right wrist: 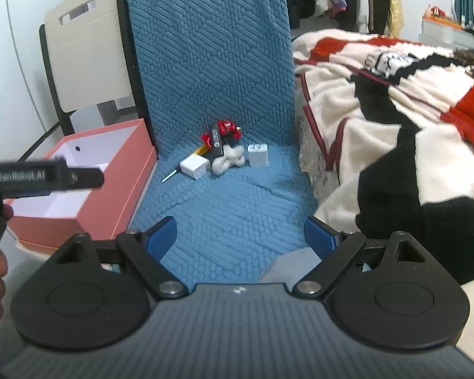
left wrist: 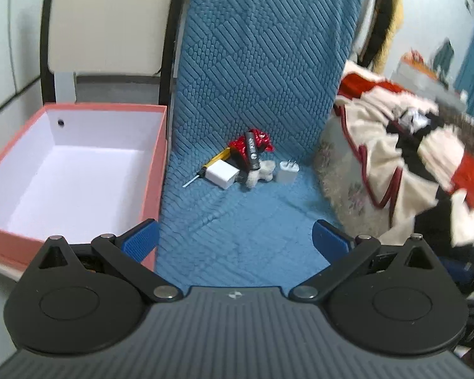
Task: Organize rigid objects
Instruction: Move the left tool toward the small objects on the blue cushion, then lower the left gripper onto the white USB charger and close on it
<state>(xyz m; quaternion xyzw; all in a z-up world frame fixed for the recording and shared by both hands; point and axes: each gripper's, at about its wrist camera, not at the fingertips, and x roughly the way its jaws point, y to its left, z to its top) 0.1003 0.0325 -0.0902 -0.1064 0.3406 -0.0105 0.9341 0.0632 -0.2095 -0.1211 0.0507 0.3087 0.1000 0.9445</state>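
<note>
With both grippers spread and empty, I judge the white charger light, stiff, best pinched across its flat sides.

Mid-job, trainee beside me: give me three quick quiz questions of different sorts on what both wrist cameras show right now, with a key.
1. True or false: the pink box already holds a charger.
2. Multiple choice: the lone white charger with prongs up stands (A) inside the box, (B) on the blue cushion right of the fluffy toy, (C) on the blanket.
3. Fill in: the left claw and right claw are both ____, with nothing between the pads.

Key: 1 false, the box is empty; 2 B; 3 open.
</note>
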